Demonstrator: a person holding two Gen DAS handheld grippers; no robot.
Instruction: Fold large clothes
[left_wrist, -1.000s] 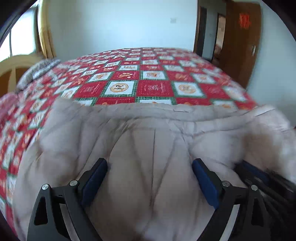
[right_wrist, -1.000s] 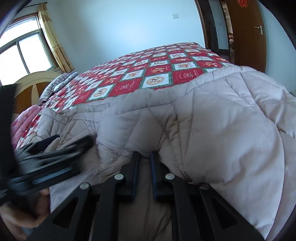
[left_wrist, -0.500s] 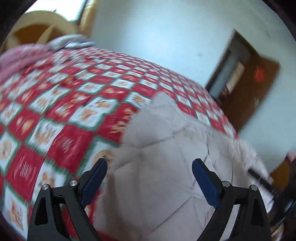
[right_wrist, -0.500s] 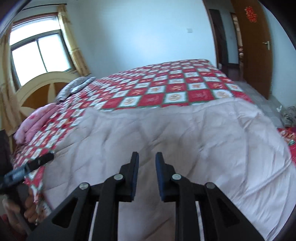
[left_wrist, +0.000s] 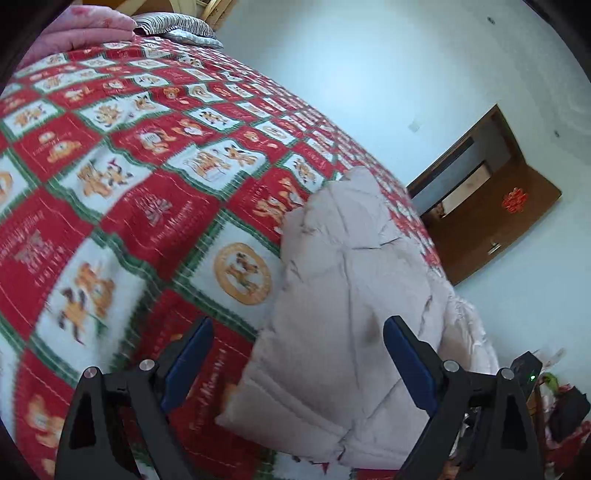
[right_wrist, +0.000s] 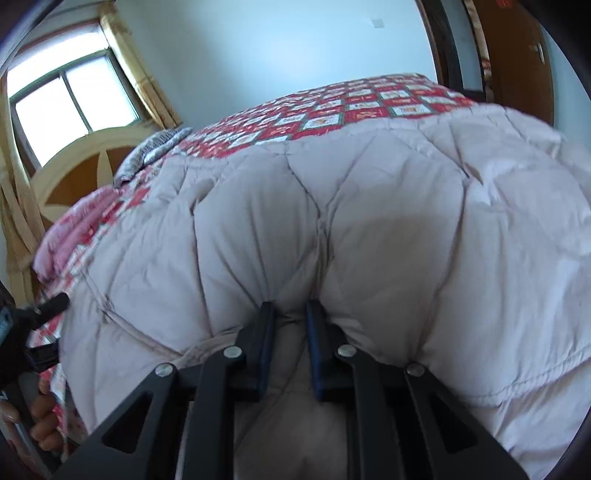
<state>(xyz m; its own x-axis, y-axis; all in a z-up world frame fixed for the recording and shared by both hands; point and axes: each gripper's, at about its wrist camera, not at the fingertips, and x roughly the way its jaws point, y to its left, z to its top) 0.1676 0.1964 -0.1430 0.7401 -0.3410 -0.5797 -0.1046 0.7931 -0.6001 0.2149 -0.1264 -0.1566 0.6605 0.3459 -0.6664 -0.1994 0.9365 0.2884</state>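
A large pale beige quilted coat (right_wrist: 369, 229) lies spread on a bed with a red, white and green patchwork cover (left_wrist: 110, 177). My right gripper (right_wrist: 290, 314) is shut on a pinched fold of the coat at its near edge. My left gripper (left_wrist: 297, 343) is open and empty. It hovers over the coat's left end (left_wrist: 351, 295), where the coat meets the bedcover. The left gripper also shows at the left edge of the right wrist view (right_wrist: 33, 325), beside the coat.
A pink blanket (left_wrist: 92, 26) and a striped pillow (left_wrist: 177, 29) lie at the head of the bed, by a wooden headboard (right_wrist: 74, 166) and a window (right_wrist: 70, 107). A brown door (left_wrist: 491, 221) stands open past the bed's far side.
My left gripper has swung left, off the middle of the coat to its left end, still open. My right gripper stays shut on the fold and now sits lower and closer to the coat.
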